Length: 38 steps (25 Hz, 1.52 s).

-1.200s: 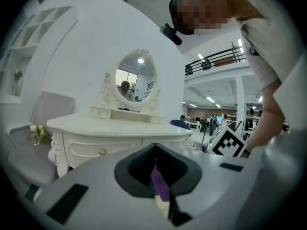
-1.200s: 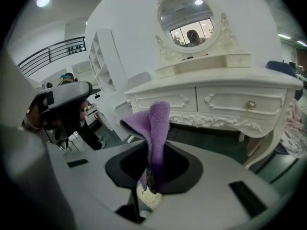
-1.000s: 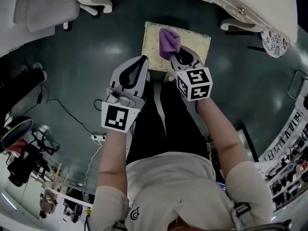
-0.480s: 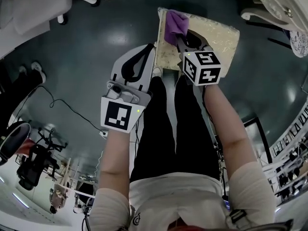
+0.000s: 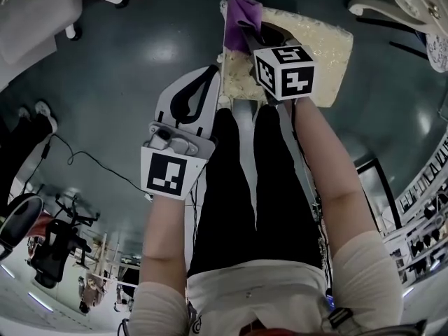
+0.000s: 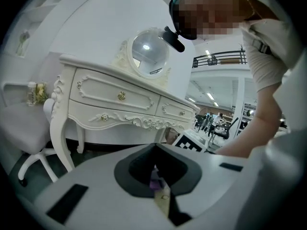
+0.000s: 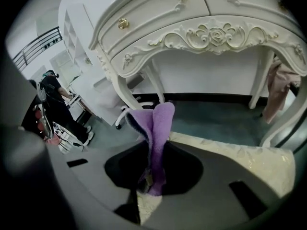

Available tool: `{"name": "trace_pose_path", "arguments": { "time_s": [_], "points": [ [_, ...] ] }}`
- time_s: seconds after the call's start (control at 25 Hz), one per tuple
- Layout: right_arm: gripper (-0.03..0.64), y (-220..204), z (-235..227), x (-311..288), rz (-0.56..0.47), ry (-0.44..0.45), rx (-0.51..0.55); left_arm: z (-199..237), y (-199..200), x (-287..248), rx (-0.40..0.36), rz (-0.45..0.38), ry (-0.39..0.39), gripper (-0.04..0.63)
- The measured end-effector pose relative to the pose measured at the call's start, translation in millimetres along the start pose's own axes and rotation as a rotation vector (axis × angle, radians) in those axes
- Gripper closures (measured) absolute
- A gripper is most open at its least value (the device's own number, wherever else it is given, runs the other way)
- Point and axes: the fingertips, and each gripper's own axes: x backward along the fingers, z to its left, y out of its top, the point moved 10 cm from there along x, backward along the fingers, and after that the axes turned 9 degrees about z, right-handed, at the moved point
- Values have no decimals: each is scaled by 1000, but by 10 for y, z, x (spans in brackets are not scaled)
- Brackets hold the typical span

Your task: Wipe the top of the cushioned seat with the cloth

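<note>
1. right gripper [image 7: 152, 176]: my jaws are clamped on the purple cloth [image 7: 158, 133]. one fold stands up above the jaws. the lower end hangs through them toward the seat fabric below.

2. position: in the head view, the right gripper [image 5: 246, 33] reaches over the cushioned seat [image 5: 315, 40], and the cloth [image 5: 241, 9] sits at the seat's far left corner. the lower fold appears to rest on the fabric, but no view shows the contact itself.

3. left gripper [image 6: 158, 190]: my jaws are together and hold nothing. the purple and cream seen through the gap lie beyond them. in the head view, the left gripper [image 5: 206, 82] hangs by the seat's near left edge, off the cushion top and beside my leg. it takes no part in the wipe.

4. surroundings: the cushioned seat [image 7: 240, 157] stands on the dark floor [image 5: 140, 61] in front of the white dressing table [image 7: 192, 28].

5. progress, as a judgement: the wipe is under way, with the cloth gripped and placed on the seat top. the patterned fabric shows no mark or damp trace, so i cannot tell which part is already wiped. the whole span to the right of the cloth and the near edge should be treated as not yet done.
</note>
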Motion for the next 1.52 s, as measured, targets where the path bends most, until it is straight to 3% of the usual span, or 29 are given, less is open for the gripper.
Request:
{"name": "trace_pose_path", "arguments": {
  "time_s": [0.48,1.52],
  "points": [
    [537,-111,-160,-57,4,29,28,-98,-103,-315,-34,-1,-23,583],
    [531,-564,-1389,711,49,-126,6,-1164,-134,-987,-146,95,-137,583]
  ]
}}
